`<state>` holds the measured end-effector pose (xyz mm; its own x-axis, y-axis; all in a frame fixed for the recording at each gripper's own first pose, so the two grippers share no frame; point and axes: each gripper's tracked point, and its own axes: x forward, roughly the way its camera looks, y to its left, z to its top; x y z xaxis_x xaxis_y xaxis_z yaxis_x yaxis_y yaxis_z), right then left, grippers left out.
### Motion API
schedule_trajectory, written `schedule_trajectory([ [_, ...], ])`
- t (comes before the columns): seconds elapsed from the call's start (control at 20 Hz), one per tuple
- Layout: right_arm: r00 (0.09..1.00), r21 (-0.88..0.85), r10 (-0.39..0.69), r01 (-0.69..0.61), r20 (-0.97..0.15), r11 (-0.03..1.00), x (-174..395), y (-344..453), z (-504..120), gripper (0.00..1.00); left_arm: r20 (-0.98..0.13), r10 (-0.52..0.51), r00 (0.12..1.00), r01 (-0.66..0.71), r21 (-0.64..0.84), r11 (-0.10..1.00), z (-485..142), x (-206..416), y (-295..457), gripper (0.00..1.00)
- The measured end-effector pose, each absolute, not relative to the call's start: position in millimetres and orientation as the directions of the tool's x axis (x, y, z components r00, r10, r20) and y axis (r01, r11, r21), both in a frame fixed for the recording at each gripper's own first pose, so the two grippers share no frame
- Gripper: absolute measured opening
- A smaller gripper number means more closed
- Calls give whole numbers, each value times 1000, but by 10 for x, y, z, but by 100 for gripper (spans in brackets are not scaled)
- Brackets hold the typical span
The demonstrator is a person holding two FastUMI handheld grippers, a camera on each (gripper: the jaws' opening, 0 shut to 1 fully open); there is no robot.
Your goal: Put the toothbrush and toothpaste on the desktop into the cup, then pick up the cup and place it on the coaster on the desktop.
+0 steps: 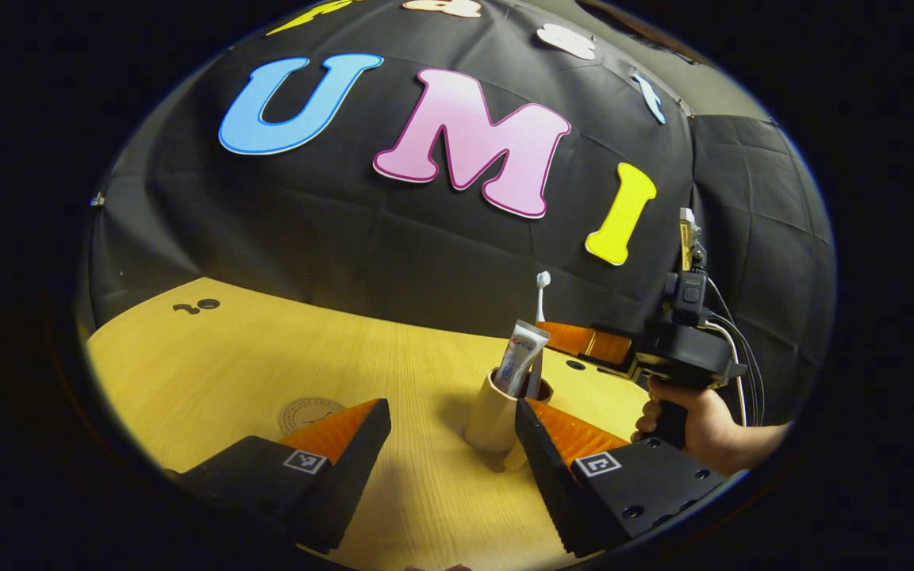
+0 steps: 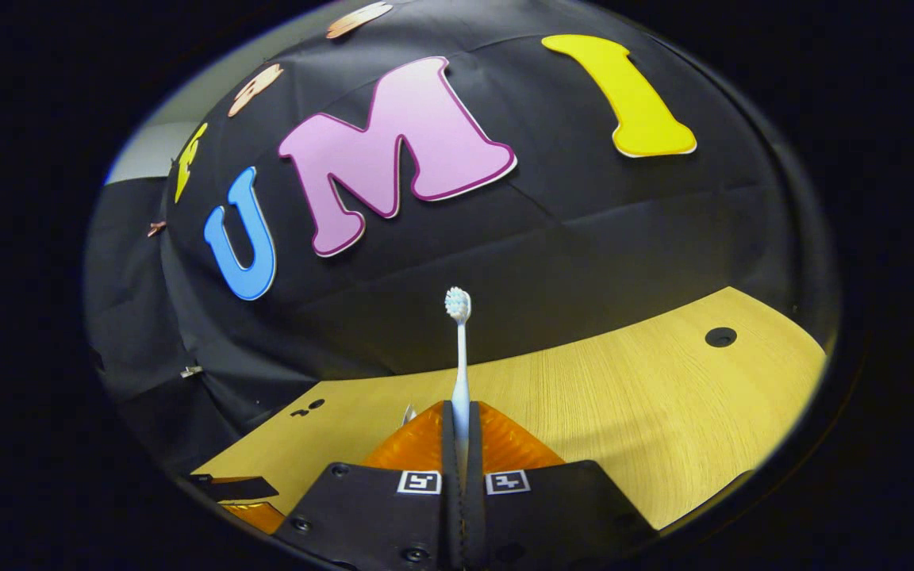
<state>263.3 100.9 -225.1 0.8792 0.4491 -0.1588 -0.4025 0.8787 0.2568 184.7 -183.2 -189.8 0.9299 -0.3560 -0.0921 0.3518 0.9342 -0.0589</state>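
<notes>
The right tool (image 2: pixel 462 468) pinches the toothbrush (image 2: pixel 461 373) upright, its handle already low over the cup (image 1: pixel 495 412) holding the toothpaste (image 1: pixel 520 357); the left tool (image 1: pixel 453 444) waits spread beside the cup.

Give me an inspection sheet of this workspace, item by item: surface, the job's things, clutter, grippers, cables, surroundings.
Surface: light wooden desktop with round holes in it.
Job's things: cup upright on the desktop; toothpaste standing in the cup, leaning; toothbrush upright, head up, its lower end at the cup's mouth in the left gripper view; round coaster lying flat, apart from the cup and bare.
Clutter: nothing seen.
Grippers: left gripper open, near the cup, one finger beside it; right gripper shut on the toothbrush, held by a hand.
Cables: wires running from the right gripper's body.
Surroundings: black cloth wall behind the desk.
</notes>
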Motion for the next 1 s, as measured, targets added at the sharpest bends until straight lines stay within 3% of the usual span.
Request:
schedule_trajectory([
  [0.25,875,262,437,-381,-209,887,2476,883,-2422,17,-103,-358,928,354,-54,934,-1940,1830,-1858,98],
  [0.4,875,245,434,-382,-214,891,2371,787,-2384,57,-114,-367,923,364,-46,930,-1993,1771,-1899,98],
  [0.45,871,245,438,-384,-224,890,2332,775,-2386,58,-118,-368,922,366,-45,930,-1994,1750,-1913,98],
  [0.5,865,251,444,-388,-232,887,2285,777,-2366,72,-120,-368,922,366,-45,930,-2007,1739,-1924,98],
  [0.55,861,257,450,-390,-239,884,2252,779,-2355,80,-123,-368,922,365,-43,930,-2016,1709,-1921,98],
  [0.7,850,269,444,-374,-283,888,2182,792,-2374,83,-146,-348,926,348,-31,937,-2074,1619,-1855,98],
  [0.75,845,271,437,-362,-309,892,2157,790,-2400,100,-153,-340,928,340,-27,940,-2074,1584,-1815,98],
  [1.0,829,246,401,-326,-389,913,2085,794,-2401,98,-178,-284,942,285,-20,958,-2006,1421,-1552,98],
])
